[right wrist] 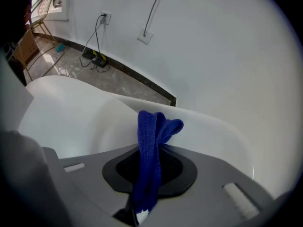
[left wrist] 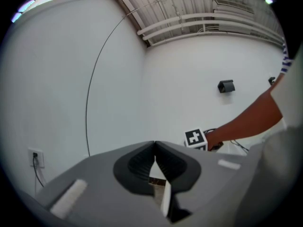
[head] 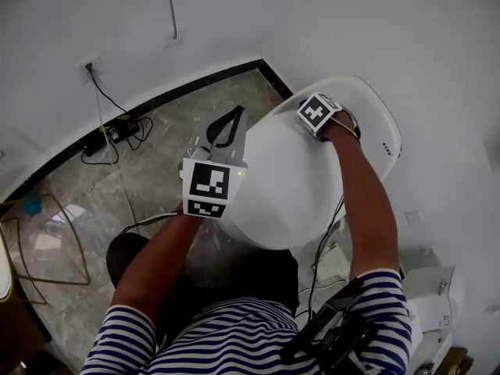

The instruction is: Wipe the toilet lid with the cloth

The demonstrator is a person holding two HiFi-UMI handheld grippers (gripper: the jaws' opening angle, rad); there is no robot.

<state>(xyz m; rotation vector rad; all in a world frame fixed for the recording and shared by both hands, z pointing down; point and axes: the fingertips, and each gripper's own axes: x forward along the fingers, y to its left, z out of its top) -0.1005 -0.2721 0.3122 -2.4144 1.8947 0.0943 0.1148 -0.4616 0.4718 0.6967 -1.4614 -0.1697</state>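
Observation:
The white toilet lid (head: 285, 182) is down, with the white tank (head: 375, 123) behind it. My right gripper (head: 307, 105) is at the lid's back edge, near the tank, and it is shut on a folded blue cloth (right wrist: 150, 148). In the right gripper view the cloth sticks up between the jaws of that gripper (right wrist: 152, 150), above the lid (right wrist: 66, 115). My left gripper (head: 227, 128) hangs over the floor just left of the toilet. Its jaws are shut with nothing between them (left wrist: 155, 144), and it points at the wall.
A wall outlet (head: 89, 69) feeds a power strip and cables (head: 119, 132) on the grey stone floor (head: 156, 155) to the left. A wire rack (head: 43, 244) stands at the far left. White walls close in behind the toilet.

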